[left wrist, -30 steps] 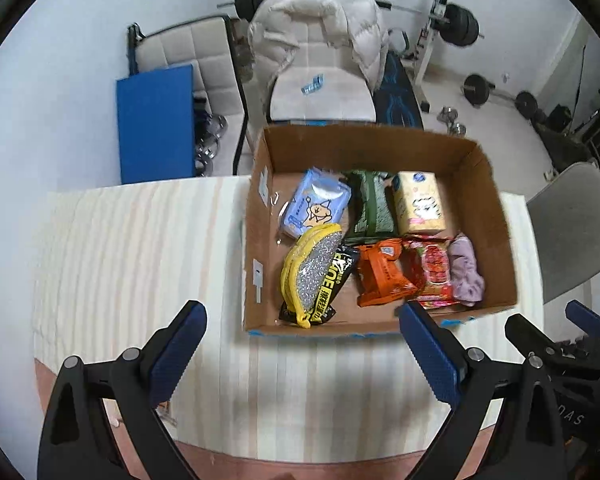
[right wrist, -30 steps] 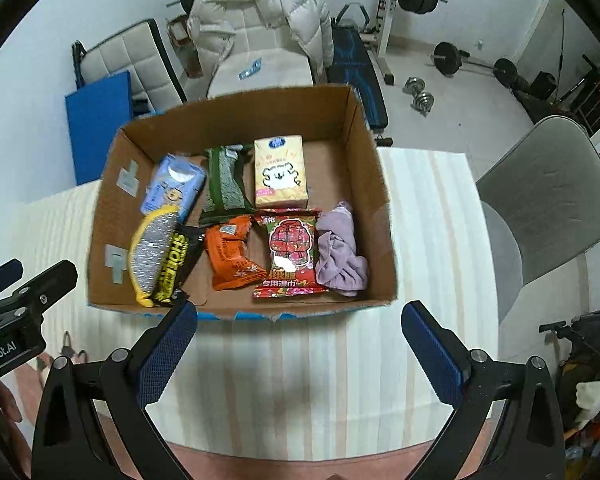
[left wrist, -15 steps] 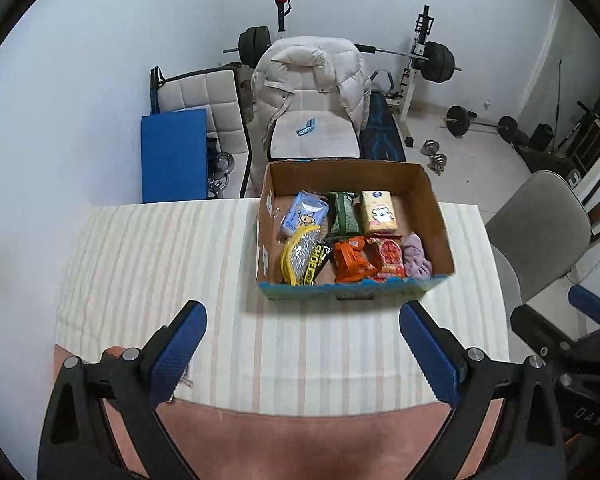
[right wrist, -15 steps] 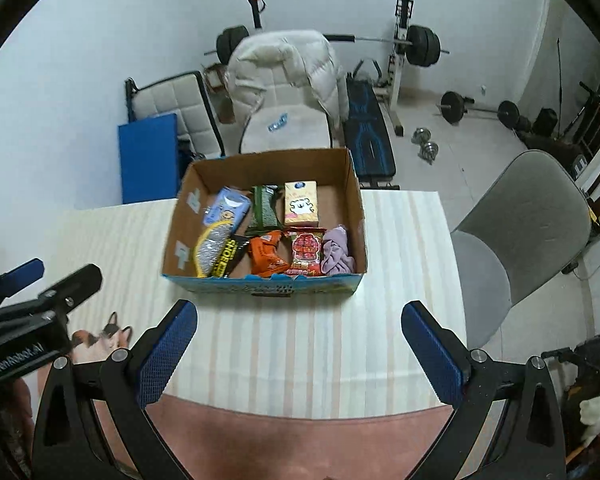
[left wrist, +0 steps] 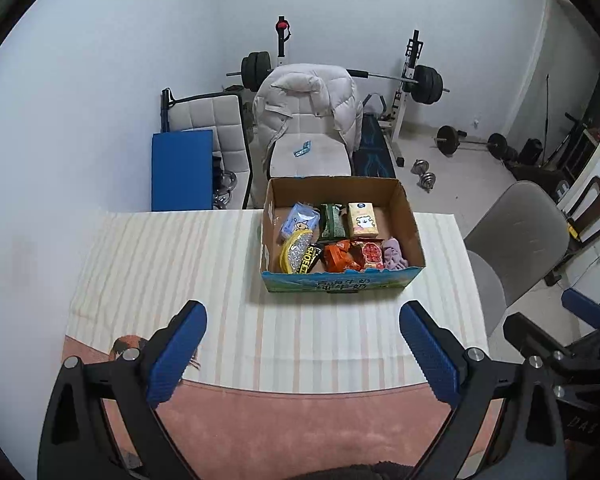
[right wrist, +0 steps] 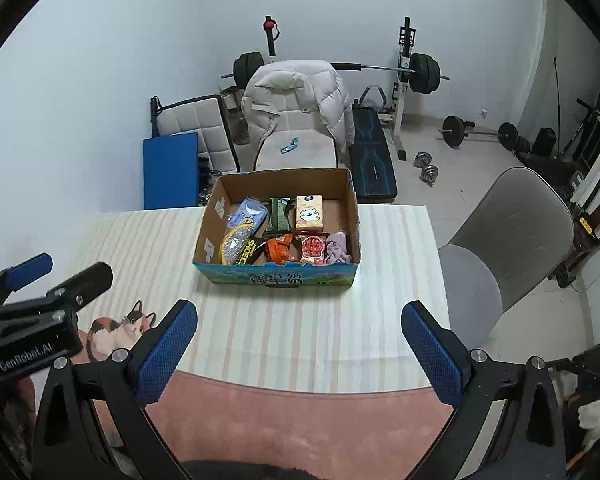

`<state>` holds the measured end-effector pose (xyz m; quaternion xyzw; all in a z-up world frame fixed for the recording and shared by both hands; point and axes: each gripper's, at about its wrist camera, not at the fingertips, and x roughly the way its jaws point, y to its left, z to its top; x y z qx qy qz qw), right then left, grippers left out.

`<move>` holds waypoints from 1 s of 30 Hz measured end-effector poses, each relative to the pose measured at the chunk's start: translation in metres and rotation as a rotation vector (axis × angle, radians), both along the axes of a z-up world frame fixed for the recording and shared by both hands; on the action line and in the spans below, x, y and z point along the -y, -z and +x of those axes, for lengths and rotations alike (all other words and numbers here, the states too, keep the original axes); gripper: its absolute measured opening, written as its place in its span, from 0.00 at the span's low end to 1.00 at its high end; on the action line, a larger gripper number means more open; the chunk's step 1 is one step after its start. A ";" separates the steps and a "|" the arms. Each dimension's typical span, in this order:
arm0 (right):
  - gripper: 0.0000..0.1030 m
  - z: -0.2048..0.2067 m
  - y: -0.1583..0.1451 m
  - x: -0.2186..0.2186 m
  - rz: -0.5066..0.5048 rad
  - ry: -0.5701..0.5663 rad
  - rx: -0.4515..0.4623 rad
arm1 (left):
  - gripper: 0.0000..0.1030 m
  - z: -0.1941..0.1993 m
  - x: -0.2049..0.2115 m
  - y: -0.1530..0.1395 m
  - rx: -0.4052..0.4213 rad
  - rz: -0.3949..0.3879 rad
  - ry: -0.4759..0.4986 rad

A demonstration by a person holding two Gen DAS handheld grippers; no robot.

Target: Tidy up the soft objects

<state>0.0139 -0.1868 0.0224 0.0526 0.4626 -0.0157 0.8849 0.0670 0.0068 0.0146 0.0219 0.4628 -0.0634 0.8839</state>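
Note:
An open cardboard box [left wrist: 340,286] [right wrist: 276,278] stands on the striped tablecloth near the table's far edge. It holds several soft packs: a blue tissue pack [left wrist: 298,220], a green pack [left wrist: 332,222], a cream tissue pack [left wrist: 363,220], a yellow mesh pouch [left wrist: 294,250], an orange pack [left wrist: 336,258], a red wipes pack [left wrist: 371,256] and a lilac cloth [left wrist: 394,254]. My left gripper [left wrist: 302,350] is open and empty, well back from the box. My right gripper [right wrist: 300,348] is open and empty, also back near the table's front edge.
A chair with a white puffer jacket [left wrist: 308,100] stands behind the table. A grey chair [right wrist: 512,232] stands at the right. A blue pad [left wrist: 182,170], a weight bench and barbells are behind. A cat print [right wrist: 120,330] marks the pink mat at front left.
Both grippers have pulled up and back from over the box toward the table's front edge. The box and its contents have not moved.

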 end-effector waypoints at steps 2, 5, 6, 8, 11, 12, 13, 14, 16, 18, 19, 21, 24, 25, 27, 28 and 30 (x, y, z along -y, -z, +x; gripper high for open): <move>1.00 -0.009 -0.005 -0.001 0.000 -0.005 0.003 | 0.96 -0.005 -0.003 -0.005 0.004 -0.005 -0.006; 1.00 -0.018 -0.011 -0.001 -0.005 -0.005 0.004 | 0.96 -0.012 -0.005 -0.010 0.011 -0.006 -0.008; 1.00 -0.020 -0.013 -0.001 -0.007 -0.005 0.007 | 0.96 -0.013 -0.006 -0.012 0.015 -0.005 -0.007; 1.00 -0.024 -0.018 -0.002 -0.017 0.003 0.027 | 0.96 -0.015 -0.006 -0.015 0.029 0.001 -0.007; 1.00 -0.026 -0.029 -0.001 -0.037 0.014 0.061 | 0.96 -0.015 -0.007 -0.020 0.050 0.006 -0.014; 1.00 -0.026 -0.032 0.000 -0.039 0.016 0.071 | 0.96 -0.015 -0.008 -0.021 0.054 0.004 -0.016; 1.00 -0.027 -0.035 -0.001 -0.044 0.018 0.081 | 0.96 -0.015 -0.008 -0.023 0.059 0.003 -0.016; 1.00 -0.026 -0.039 -0.001 -0.048 0.018 0.088 | 0.96 -0.015 -0.007 -0.023 0.064 0.004 -0.017; 1.00 -0.023 -0.043 -0.002 -0.054 0.020 0.099 | 0.96 -0.015 -0.007 -0.026 0.079 0.008 -0.023; 1.00 -0.021 -0.046 -0.002 -0.051 0.019 0.104 | 0.96 -0.015 -0.008 -0.029 0.088 0.010 -0.023; 1.00 -0.021 -0.047 -0.002 -0.051 0.020 0.109 | 0.96 -0.015 -0.008 -0.029 0.091 0.010 -0.023; 1.00 -0.021 -0.050 -0.002 -0.053 0.022 0.115 | 0.96 -0.015 -0.008 -0.031 0.096 0.010 -0.022; 1.00 -0.020 -0.055 -0.002 -0.057 0.024 0.126 | 0.96 -0.016 -0.007 -0.032 0.102 0.008 -0.020; 1.00 -0.020 -0.056 -0.002 -0.058 0.025 0.128 | 0.96 -0.017 -0.008 -0.033 0.103 0.008 -0.021; 1.00 -0.021 -0.060 -0.002 -0.059 0.031 0.137 | 0.96 -0.016 -0.009 -0.032 0.105 0.007 -0.021; 1.00 -0.021 -0.061 -0.001 -0.062 0.034 0.141 | 0.96 -0.016 -0.009 -0.032 0.105 0.007 -0.022; 1.00 -0.021 -0.064 -0.002 -0.061 0.035 0.145 | 0.96 -0.016 -0.009 -0.032 0.106 0.006 -0.023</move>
